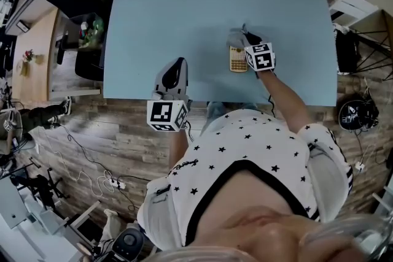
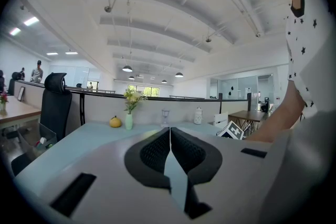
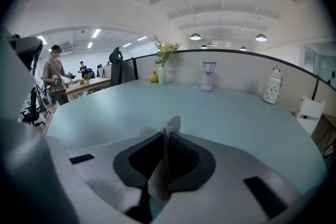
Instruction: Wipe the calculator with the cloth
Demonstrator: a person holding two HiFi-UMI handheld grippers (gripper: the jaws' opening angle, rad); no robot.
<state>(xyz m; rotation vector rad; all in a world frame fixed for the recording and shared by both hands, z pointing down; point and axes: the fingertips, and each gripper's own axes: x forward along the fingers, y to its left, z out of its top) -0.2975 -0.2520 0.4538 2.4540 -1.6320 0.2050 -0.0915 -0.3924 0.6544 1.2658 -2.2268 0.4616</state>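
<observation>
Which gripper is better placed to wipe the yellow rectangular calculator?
Right: the right gripper pinches the grey cloth and sits beside the yellow calculator; the left gripper is shut on nothing, farther off.

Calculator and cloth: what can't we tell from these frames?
- Head view: calculator keys and display are too small to read; its right edge is covered by the right gripper's marker cube.
- Right gripper view: cloth is pinched in the right tongs, but the gripper body blocks the table below, so cloth-calculator contact is hidden.
- Left gripper view: left tongs shut and empty; calculator not in frame.
</observation>
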